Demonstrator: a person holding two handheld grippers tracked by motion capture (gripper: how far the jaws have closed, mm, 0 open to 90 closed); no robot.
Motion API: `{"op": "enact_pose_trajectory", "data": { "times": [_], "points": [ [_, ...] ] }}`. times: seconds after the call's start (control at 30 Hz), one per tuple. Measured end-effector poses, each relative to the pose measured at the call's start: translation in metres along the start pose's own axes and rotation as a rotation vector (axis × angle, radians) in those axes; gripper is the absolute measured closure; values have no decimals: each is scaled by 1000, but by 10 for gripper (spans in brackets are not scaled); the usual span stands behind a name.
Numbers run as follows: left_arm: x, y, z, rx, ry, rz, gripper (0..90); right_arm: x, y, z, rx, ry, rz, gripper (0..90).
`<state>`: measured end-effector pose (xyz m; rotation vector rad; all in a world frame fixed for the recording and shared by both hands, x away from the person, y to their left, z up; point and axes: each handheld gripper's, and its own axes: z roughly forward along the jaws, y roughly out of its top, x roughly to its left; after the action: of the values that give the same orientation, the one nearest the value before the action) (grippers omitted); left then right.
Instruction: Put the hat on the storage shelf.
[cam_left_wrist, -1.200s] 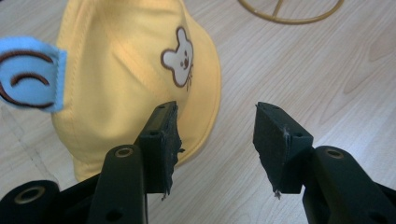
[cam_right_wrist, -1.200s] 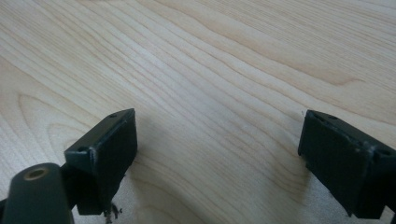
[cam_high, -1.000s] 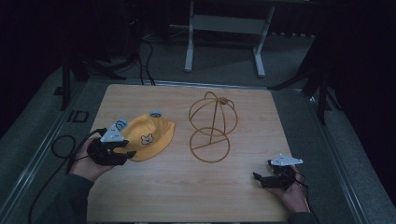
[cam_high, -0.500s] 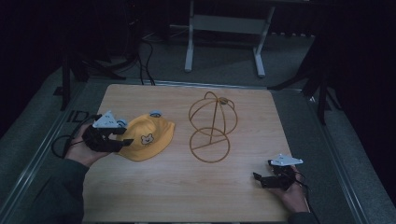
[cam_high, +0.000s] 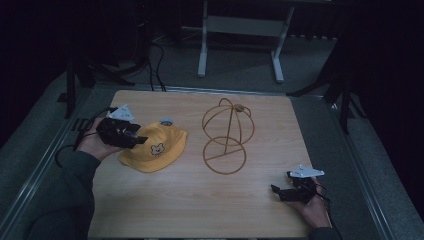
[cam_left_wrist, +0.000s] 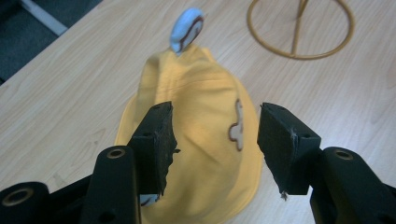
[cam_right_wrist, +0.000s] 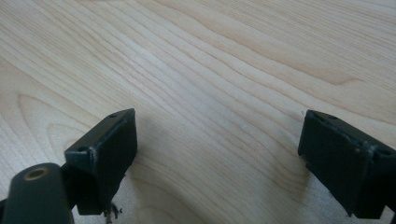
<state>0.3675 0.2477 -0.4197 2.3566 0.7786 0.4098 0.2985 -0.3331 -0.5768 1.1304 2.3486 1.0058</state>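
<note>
1. Yellow hat (cam_high: 154, 150) — lies flat on the table (cam_high: 200, 210), left of centre, just in front of my left gripper (cam_high: 131, 138). Seen from the left gripper view, the hat (cam_left_wrist: 205, 140) sits beyond and below the jaws, crown toward the camera, its blue ear tab (cam_left_wrist: 187, 29) at the far end.
2. Left gripper: jaws spread wide, and they have just been opening. Nothing between the pads; the pads (cam_left_wrist: 156, 144) stand clear of the cloth. A second ago the gripper sat against the hat's near edge; now I see it pulled back toward the table's left edge and a little higher.
3. The hat itself has shifted slightly and lies looser, brim spread, bear face (cam_high: 156, 148) up.
4. My reading: that is a release. The hat is let go and rests on its own, so the hold has to be taken afresh, probably at a better place on the brim.
5. Right gripper (cam_high: 290, 187) — parked near the table's front right corner, jaws spread, bare wood between them in the right gripper view. No change there.
6. Wire hat stand (cam_high: 226, 135) — upright at mid table, right of the hat, well apart from it, nothing on it. I judge it the likely destination; that step is not yet begun.
</note>
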Motion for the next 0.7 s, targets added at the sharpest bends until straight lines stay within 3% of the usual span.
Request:
{"op": "enact_pose_trajectory", "data": {
  "times": [0.23, 0.7],
  "points": [
    [15, 6, 8, 27, -14, -13, 460, 0, 0, 0, 0, 0, 0, 116],
    [30, 13, 38, 89, -42, -34, 525, 0, 0, 0, 0, 0, 0, 117]
  ]
}}
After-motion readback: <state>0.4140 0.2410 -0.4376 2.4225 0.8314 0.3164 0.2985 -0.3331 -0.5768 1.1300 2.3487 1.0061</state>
